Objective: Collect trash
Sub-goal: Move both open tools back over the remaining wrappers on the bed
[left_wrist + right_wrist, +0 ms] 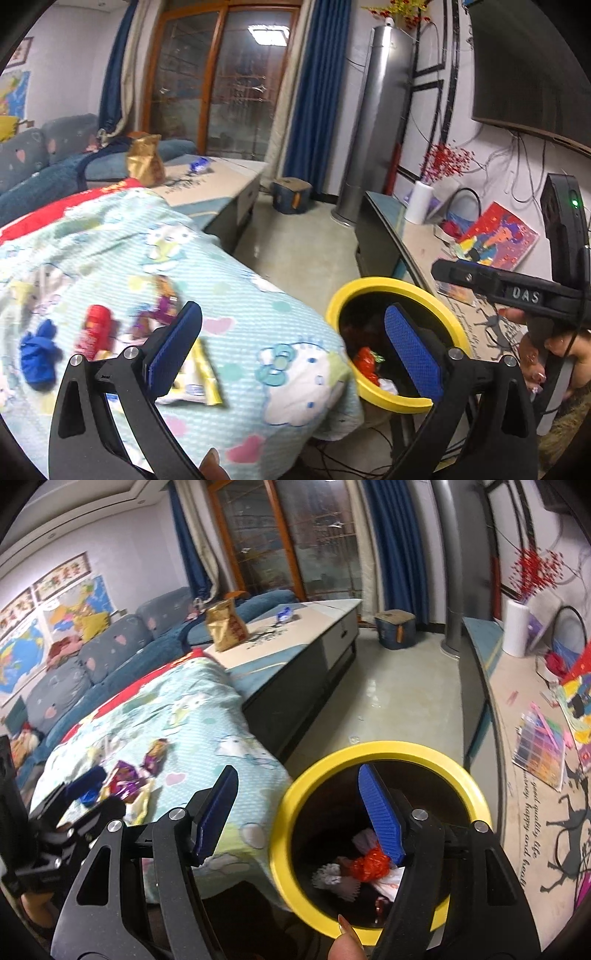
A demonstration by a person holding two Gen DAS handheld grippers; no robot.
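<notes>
Right gripper (pixel 299 812) jaws wide apart, nothing between them, poised at the rim of the yellow bin (pixel 291 801) holding red wrapper (pixel 369 866). Left gripper (pixel 295 350) likewise spread, empty. Remaining wrappers (pixel 127 781) lie on the patterned blanket (pixel 207 716).

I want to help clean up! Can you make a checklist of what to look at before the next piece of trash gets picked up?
1. Right tool empty: ok, jaws wide apart, nothing between them.
2. Left tool empty: ok, jaws apart, nothing held.
3. Yellow-rimmed bin ready: ok, upright beside the blanket, red wrapper and white scraps already inside.
4. Trash left to collect: not ok, purple wrappers, a blue wrapper and a red packet lie on the cartoon blanket.
5. More trash farther off: cannot tell, a gold bag and a blue wrapper sit on the coffee table.
</notes>
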